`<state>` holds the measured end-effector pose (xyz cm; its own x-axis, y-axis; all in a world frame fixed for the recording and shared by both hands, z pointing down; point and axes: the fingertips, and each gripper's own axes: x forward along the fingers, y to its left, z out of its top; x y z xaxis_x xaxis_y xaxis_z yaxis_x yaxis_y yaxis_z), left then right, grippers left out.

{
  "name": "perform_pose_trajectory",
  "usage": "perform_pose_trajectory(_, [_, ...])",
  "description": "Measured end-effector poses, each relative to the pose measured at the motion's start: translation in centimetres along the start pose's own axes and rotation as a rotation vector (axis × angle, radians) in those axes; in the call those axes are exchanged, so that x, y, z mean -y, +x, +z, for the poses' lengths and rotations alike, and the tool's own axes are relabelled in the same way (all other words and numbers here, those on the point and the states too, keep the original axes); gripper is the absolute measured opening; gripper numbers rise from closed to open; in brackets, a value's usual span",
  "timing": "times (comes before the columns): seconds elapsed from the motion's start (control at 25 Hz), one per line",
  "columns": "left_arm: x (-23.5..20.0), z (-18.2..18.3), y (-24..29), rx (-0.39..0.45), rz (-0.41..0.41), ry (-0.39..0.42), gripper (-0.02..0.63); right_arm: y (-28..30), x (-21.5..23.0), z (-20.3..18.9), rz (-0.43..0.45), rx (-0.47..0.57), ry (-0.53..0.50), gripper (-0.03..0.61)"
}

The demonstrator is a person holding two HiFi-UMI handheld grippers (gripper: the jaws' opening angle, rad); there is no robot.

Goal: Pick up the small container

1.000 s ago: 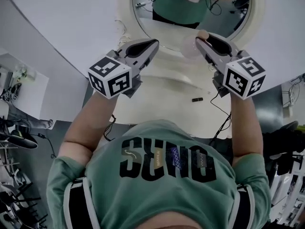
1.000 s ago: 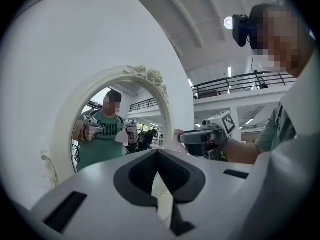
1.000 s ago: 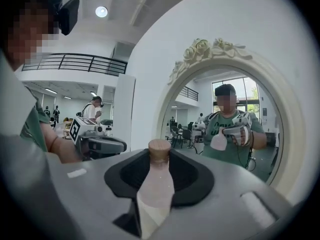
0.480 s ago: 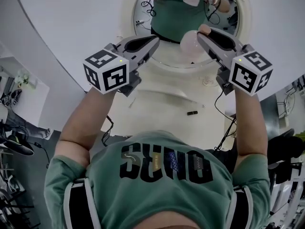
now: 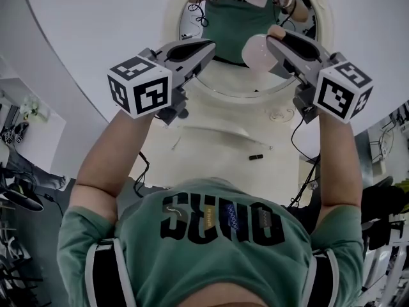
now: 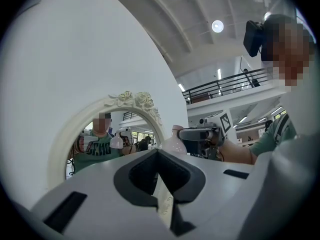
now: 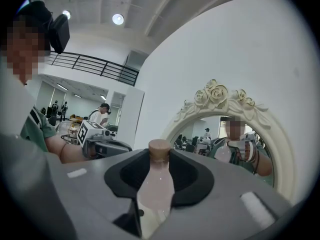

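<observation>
The small container is a pale pink bottle (image 5: 257,51) with a tan cap, held up in the air in front of an oval mirror. My right gripper (image 5: 275,38) is shut on it. In the right gripper view the bottle (image 7: 156,189) stands between the dark pads with its cap (image 7: 159,150) sticking out past the tips. My left gripper (image 5: 208,46) is raised beside it at about the same height, shut with nothing in it. The left gripper view shows the bottle (image 6: 175,143) off to the right, apart from my left jaws.
A white ornate mirror frame (image 5: 171,18) hangs on the curved white wall just ahead of both grippers. Below lies a cream tabletop (image 5: 217,146) with a small black item (image 5: 255,157) and a cable (image 5: 295,139) at its right edge.
Both grippers have risen and moved closer to the mirror. The bottle has stayed in the right gripper's hold throughout.
</observation>
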<state>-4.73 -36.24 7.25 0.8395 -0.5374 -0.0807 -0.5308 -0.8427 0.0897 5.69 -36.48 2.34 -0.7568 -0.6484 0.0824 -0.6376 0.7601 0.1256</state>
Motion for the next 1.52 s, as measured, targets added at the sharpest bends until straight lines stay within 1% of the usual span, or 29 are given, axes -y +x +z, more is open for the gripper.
perform_pose_trajectory(0.48, [0.25, 0.20, -0.04, 0.013, -0.017, 0.013, 0.000, 0.07, 0.11, 0.19, -0.006, 0.002, -0.016, 0.129])
perform_pose_trajectory(1.52, [0.32, 0.39, -0.10, 0.013, -0.013, 0.026, 0.000, 0.07, 0.27, 0.15, -0.014, 0.003, -0.036, 0.130])
